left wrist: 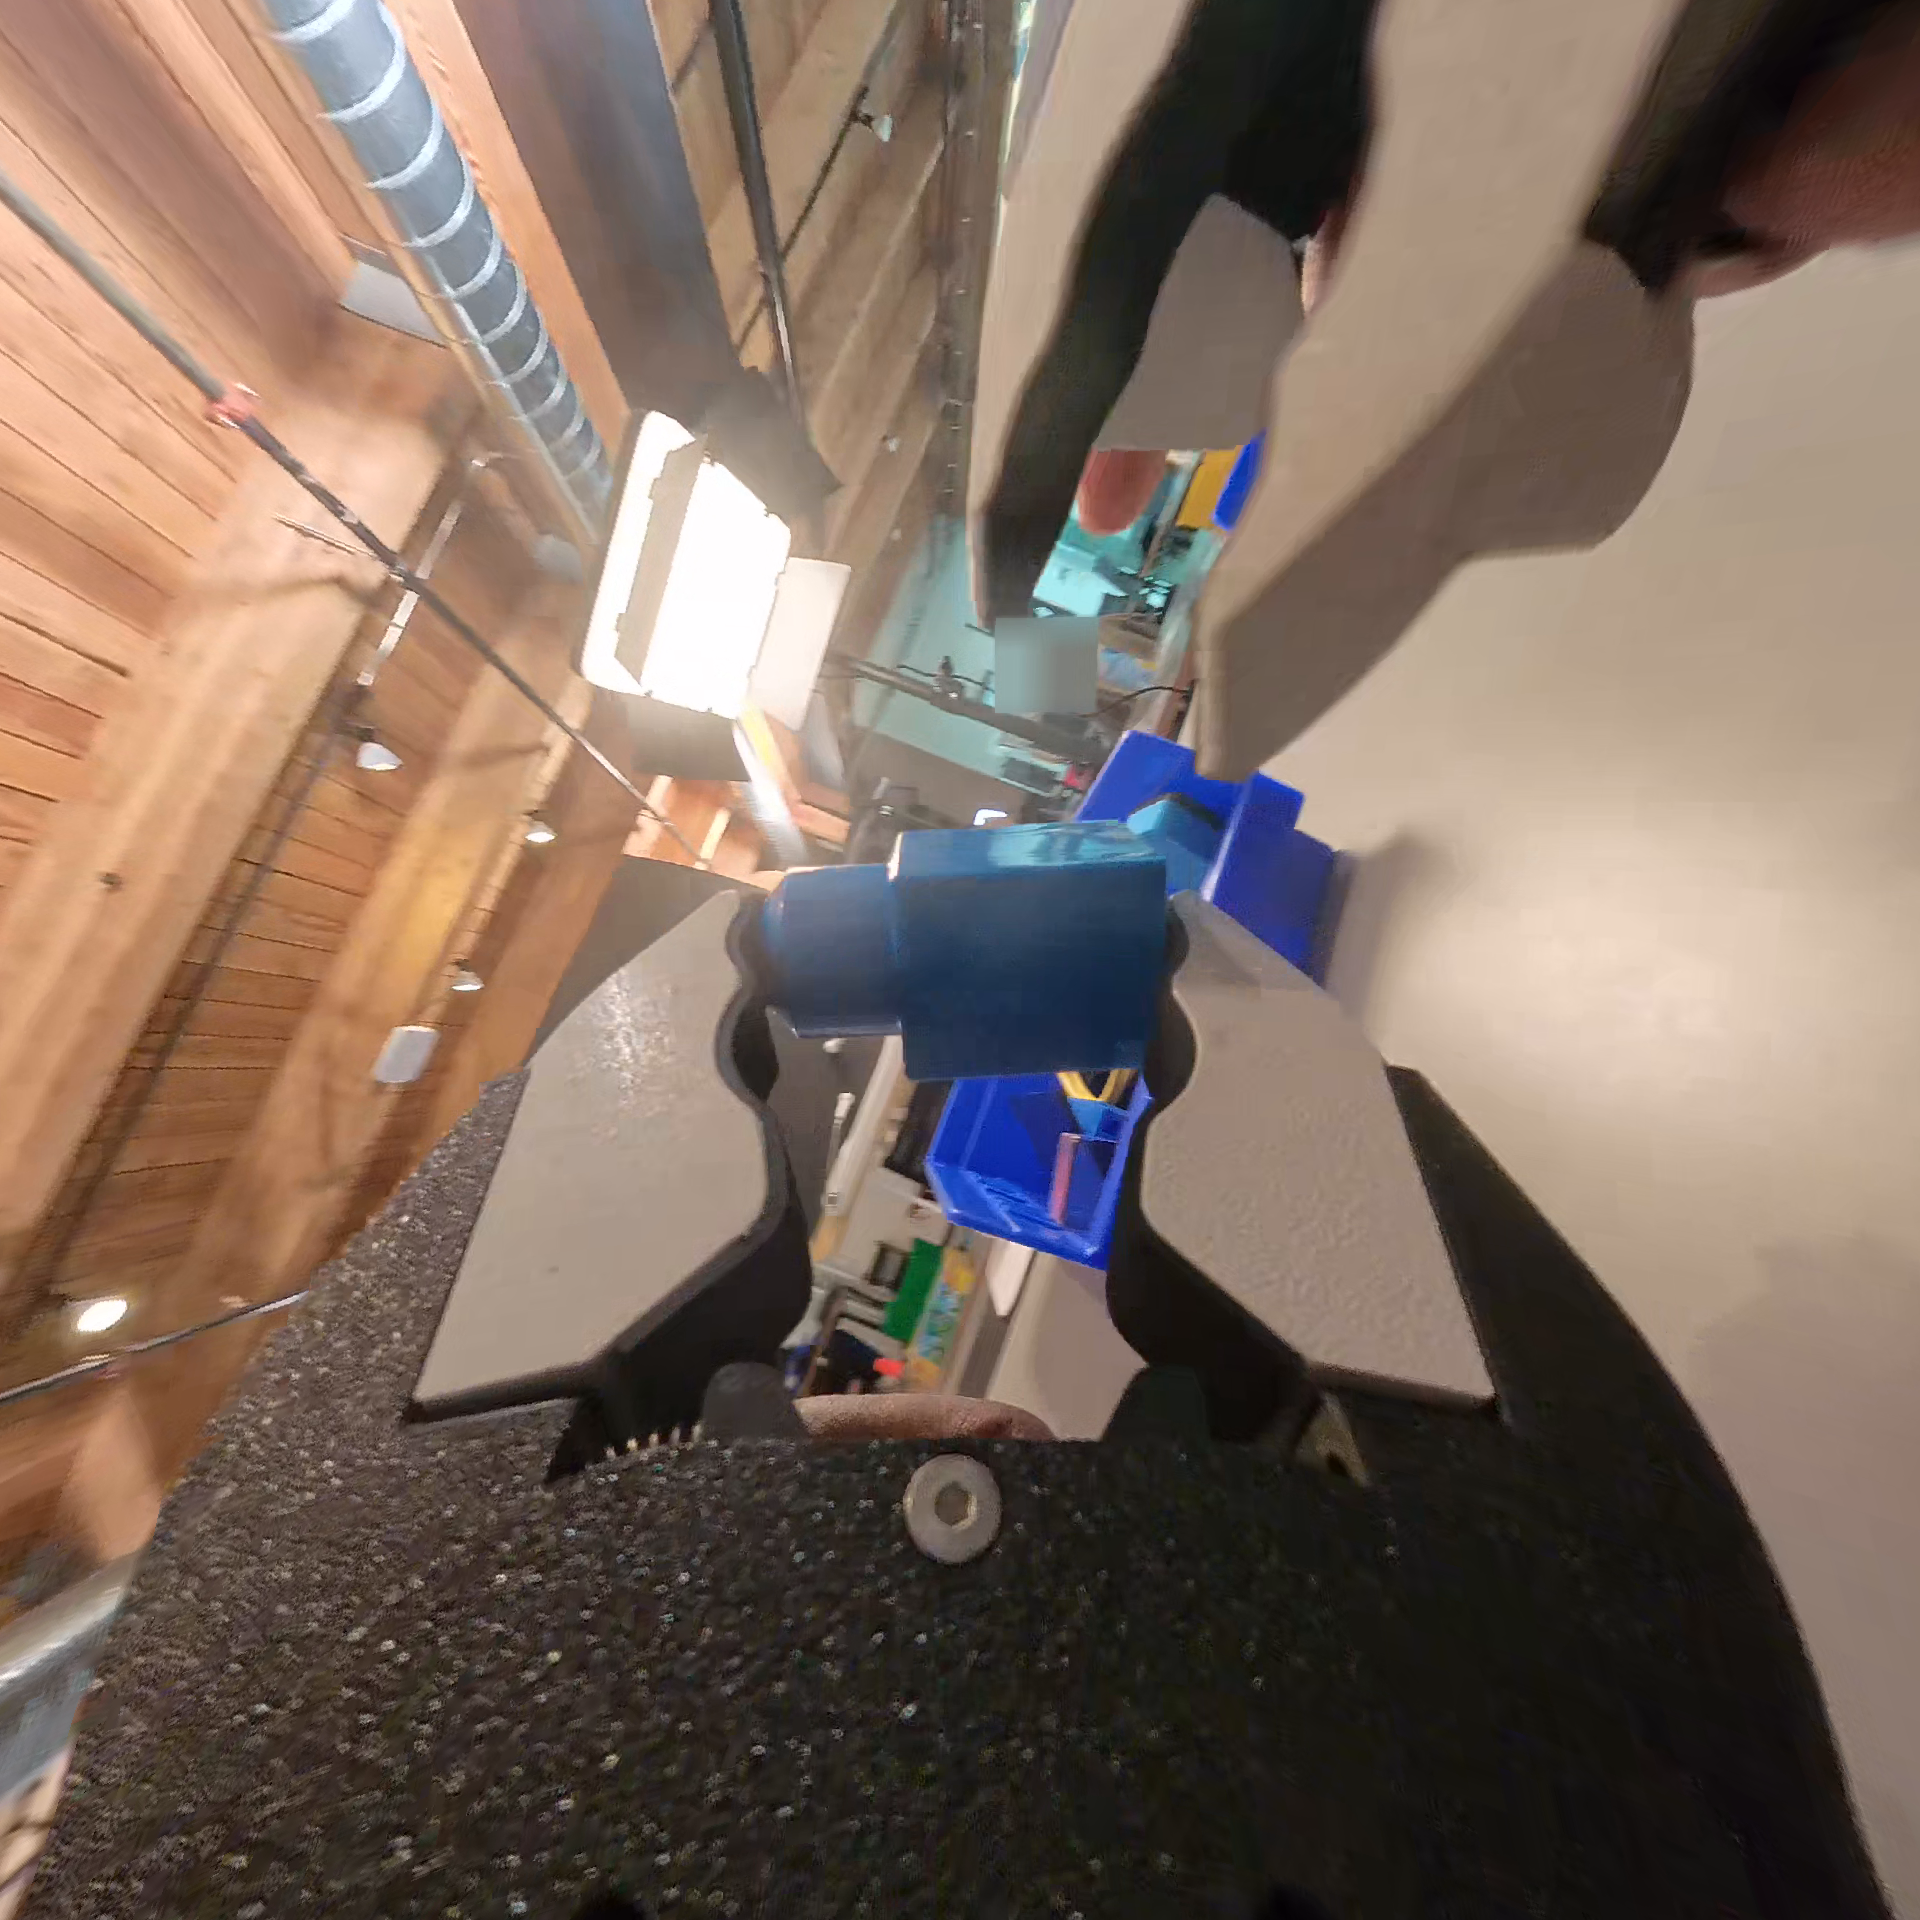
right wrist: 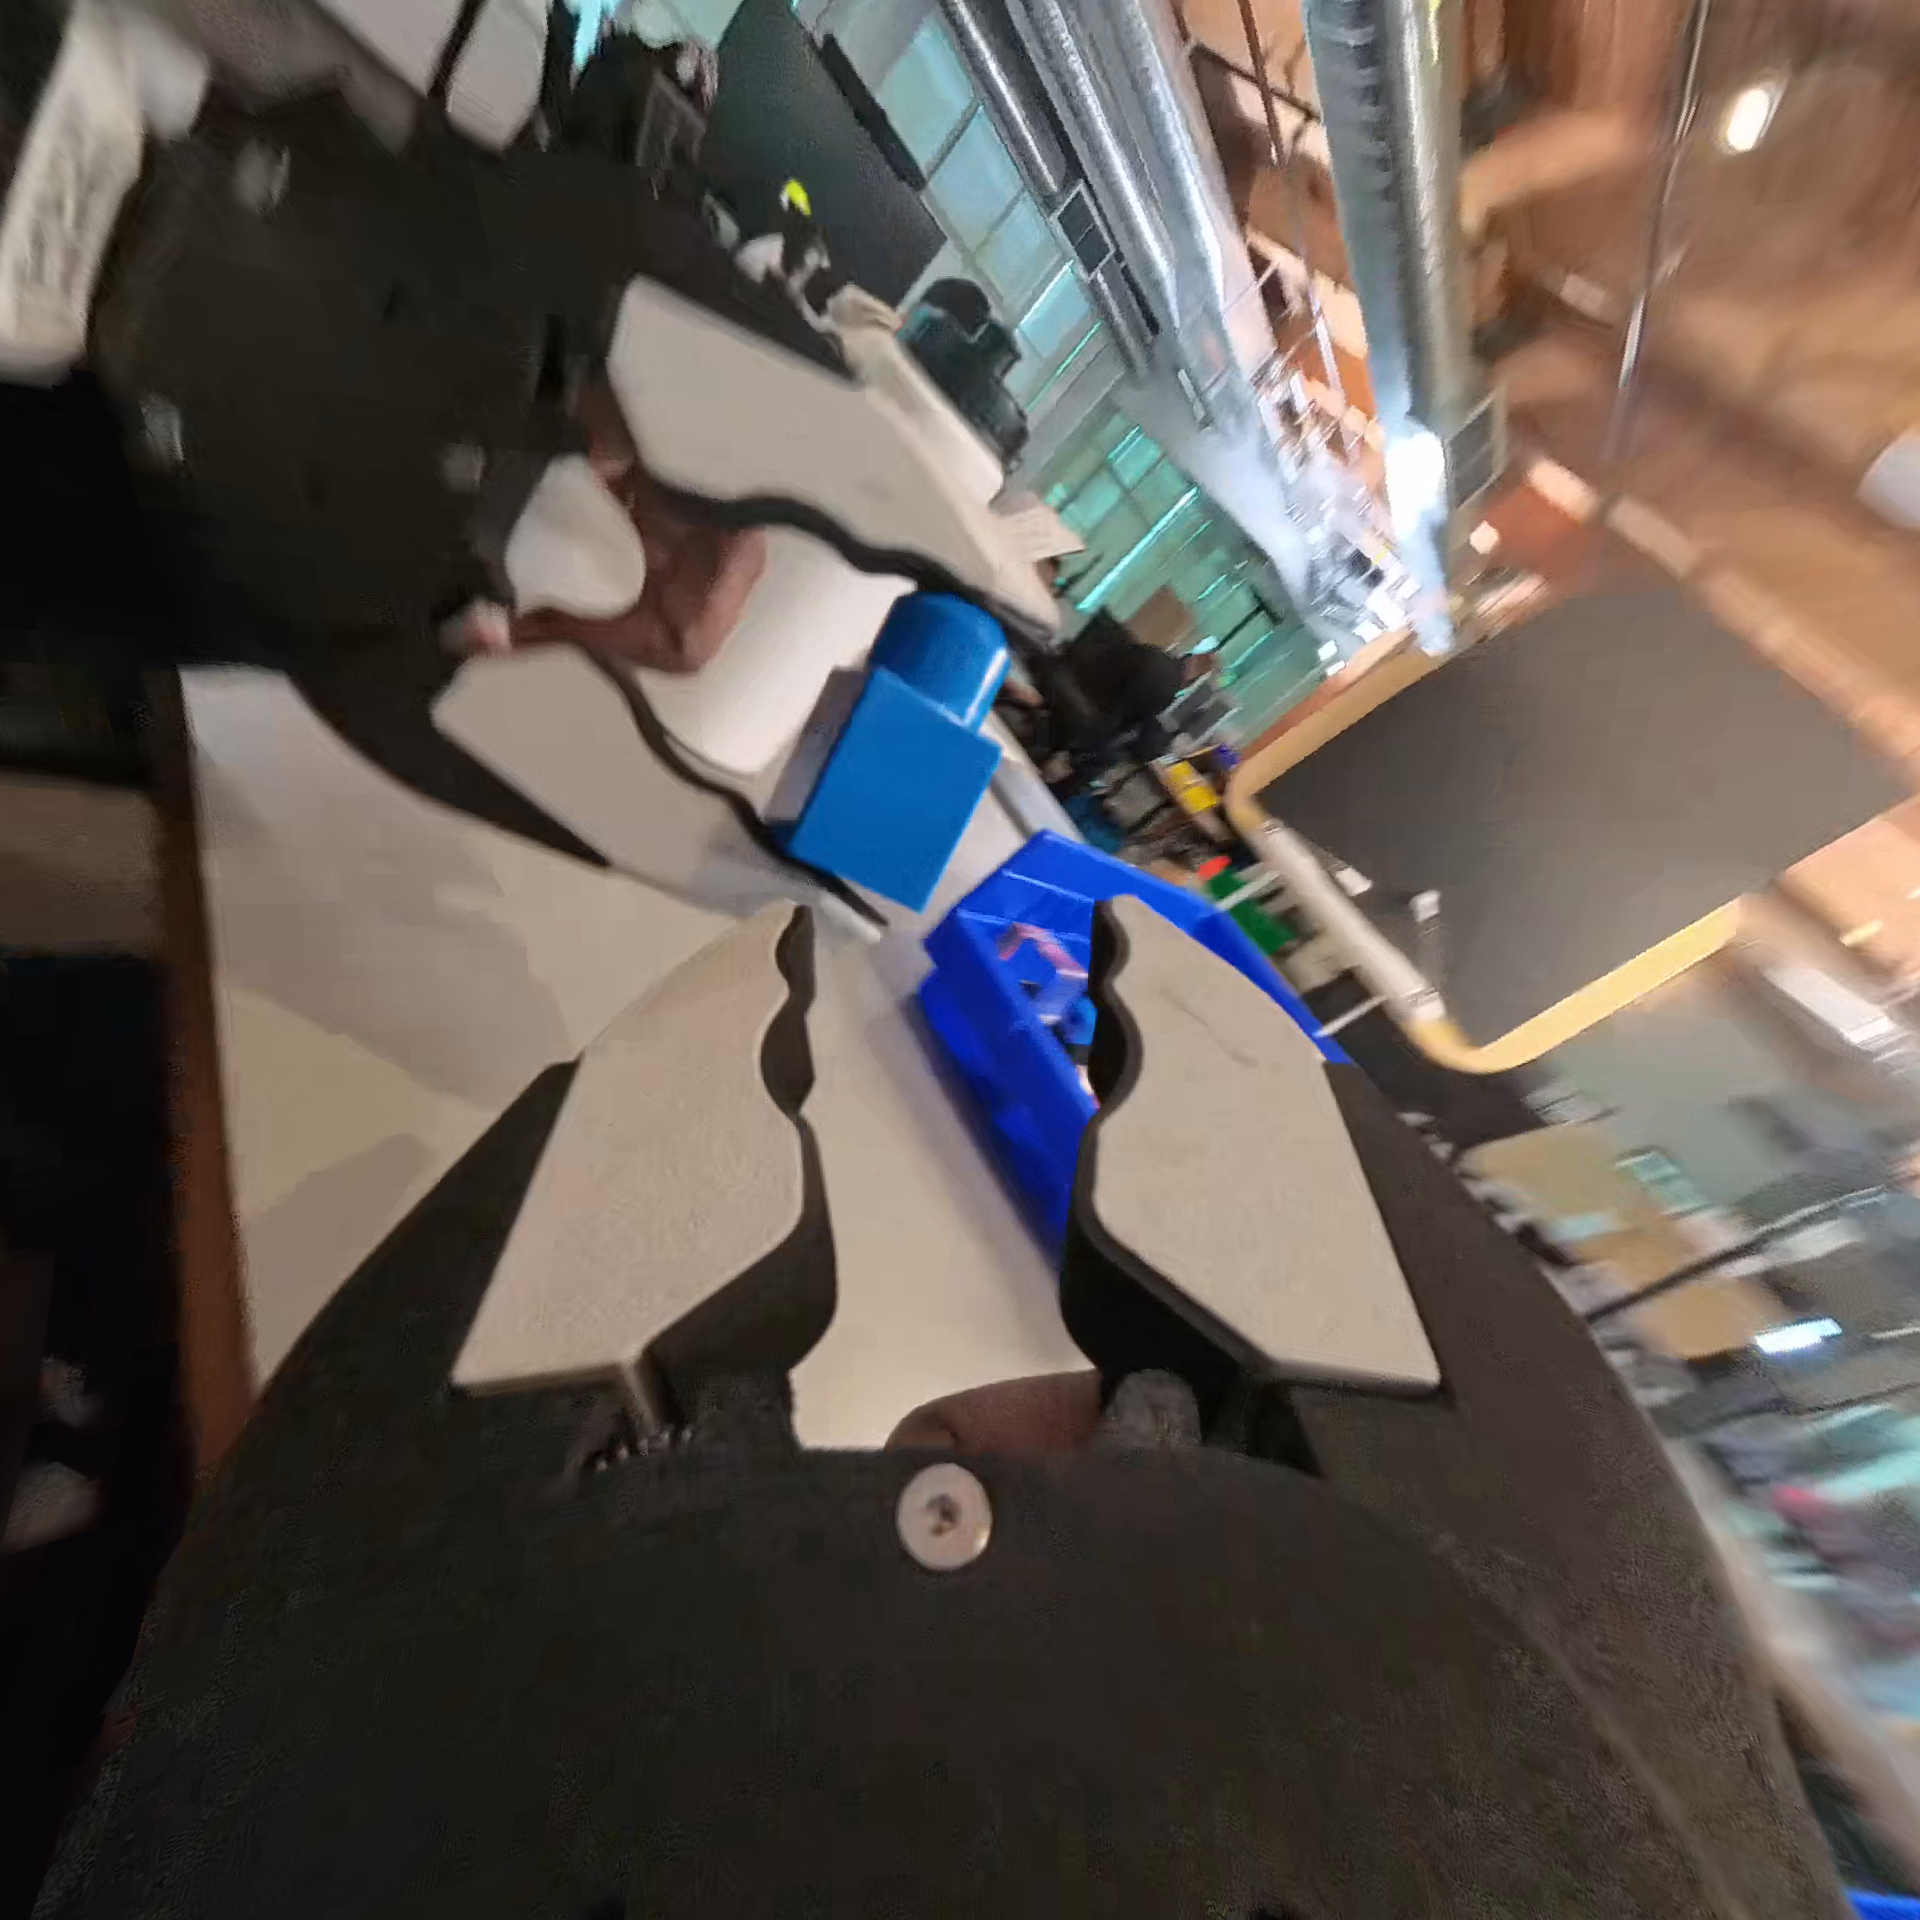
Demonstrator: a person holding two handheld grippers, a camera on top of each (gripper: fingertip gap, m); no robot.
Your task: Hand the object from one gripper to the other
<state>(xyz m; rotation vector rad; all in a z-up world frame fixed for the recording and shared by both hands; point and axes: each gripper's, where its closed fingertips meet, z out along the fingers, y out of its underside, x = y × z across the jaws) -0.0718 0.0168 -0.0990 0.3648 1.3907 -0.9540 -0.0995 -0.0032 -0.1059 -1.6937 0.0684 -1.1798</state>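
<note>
- The left gripper (left wrist: 961, 961) has its grey fingers clamped on the blue plastic block with a round peg on one end (left wrist: 977, 956) — held up in the air, above the white table (left wrist: 1610, 1039).
- The right gripper (right wrist: 951, 925) is spread wide with nothing in it, close to the block but not touching.
- A blue plastic bin (right wrist: 1013, 1049) sits on the table just beyond — small bits inside, too blurry to make out.
</note>
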